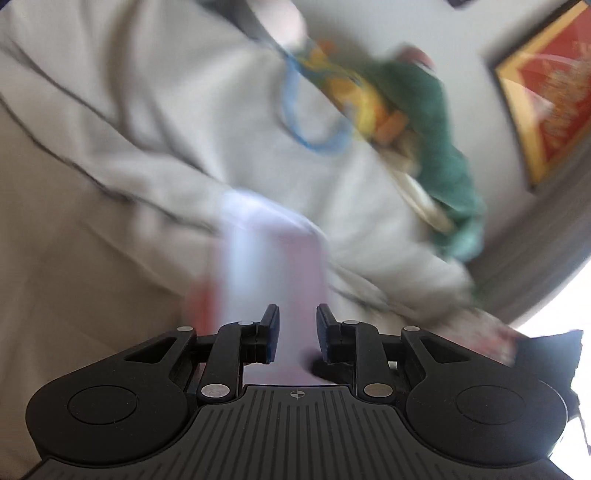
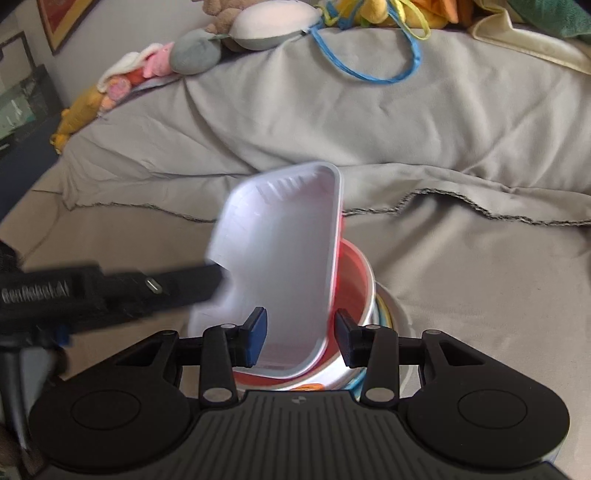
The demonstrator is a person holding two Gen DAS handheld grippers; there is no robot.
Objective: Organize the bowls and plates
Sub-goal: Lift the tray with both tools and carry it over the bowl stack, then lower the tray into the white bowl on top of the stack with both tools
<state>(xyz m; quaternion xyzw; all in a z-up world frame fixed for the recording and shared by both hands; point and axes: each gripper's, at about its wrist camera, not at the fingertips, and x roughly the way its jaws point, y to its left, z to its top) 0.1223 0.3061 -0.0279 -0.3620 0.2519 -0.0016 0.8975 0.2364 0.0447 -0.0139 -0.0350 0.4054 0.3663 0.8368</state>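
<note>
The white tray (image 2: pixel 284 258) stood tilted up on edge over the red bowl (image 2: pixel 351 291), and that bowl was the landmark for everything else. It sat on top of a nested stack of bowls (image 2: pixel 384 321) on the grey bedspread (image 2: pixel 461 147), and the tray's lower end dipped into it, its hollow side facing the right wrist camera.

The left gripper (image 2: pixel 218 277) came in from the left of the red bowl and met the tray's left edge; from the right wrist view its tip was blurred, and whether its jaws pinched the rim could not be told. In the left wrist view the left gripper (image 1: pixel 297 332) showed its jaws spread with a gap between the blue pads, and the pale tray (image 1: pixel 273 266) was a smear running up between and beyond them, so a grip could not be confirmed there either.

The right gripper (image 2: pixel 301 339) hovered just short of the red bowl, jaws spread wide. The tray's lower end sat between the blue pads, with neither pad clearly touching it.

Well beyond the red bowl, along the far side of the bed, lay a row of soft toys (image 2: pixel 155 62), a pale round cushion (image 2: pixel 273 26) and a blue cord loop (image 2: pixel 388 70). A framed red picture (image 1: pixel 546 92) hung on the wall in the left wrist view.
</note>
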